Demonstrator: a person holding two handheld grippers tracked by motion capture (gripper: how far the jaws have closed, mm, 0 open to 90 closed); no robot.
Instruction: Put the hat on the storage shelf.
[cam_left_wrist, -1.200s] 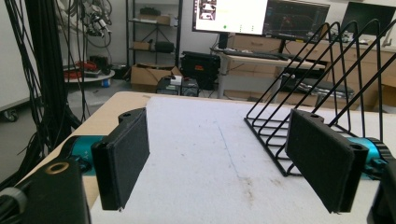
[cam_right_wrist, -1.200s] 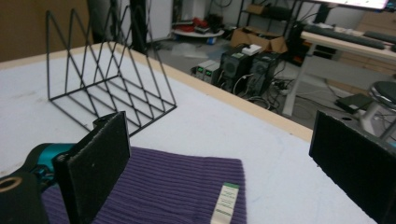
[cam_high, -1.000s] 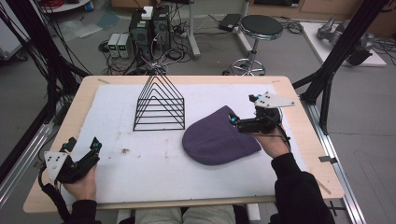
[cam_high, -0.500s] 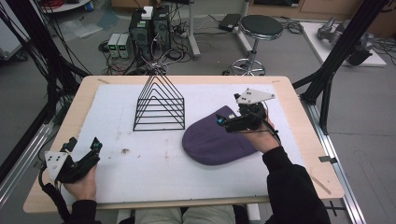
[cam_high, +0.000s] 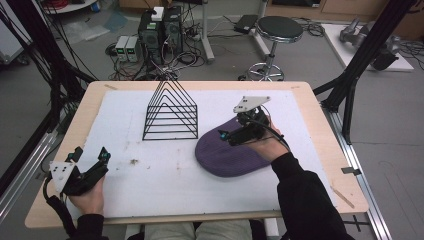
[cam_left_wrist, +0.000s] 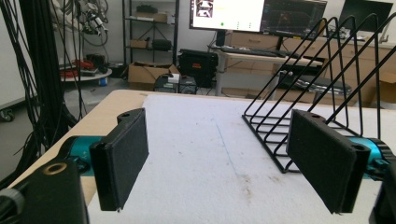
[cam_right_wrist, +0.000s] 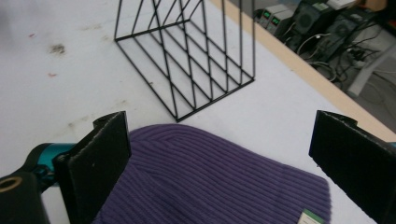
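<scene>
A purple knit beanie (cam_high: 225, 159) lies flat on the white mat, right of centre. My right gripper (cam_high: 231, 131) hovers over its upper part, pointing left, open with nothing between its jaws. In the right gripper view the beanie (cam_right_wrist: 219, 186) lies below the wide-apart jaws of the right gripper (cam_right_wrist: 219, 154), with the rack beyond them. A black wire rack (cam_high: 170, 112) with triangular dividers stands at the back of the mat. My left gripper (cam_high: 91, 154) rests open at the front left corner, holding nothing. In the left gripper view the left gripper (cam_left_wrist: 224, 163) faces bare mat, with the rack (cam_left_wrist: 322, 70) ahead on the right.
The white mat (cam_high: 150, 175) covers most of the wooden table (cam_high: 320, 125) and carries a few small stains. A small label (cam_right_wrist: 308, 217) sits at the beanie's edge. Black frame posts, cables and a stool (cam_high: 277, 30) stand beyond the table.
My right gripper has moved left from the beanie's right edge to over its upper part. The left gripper has stayed put.
</scene>
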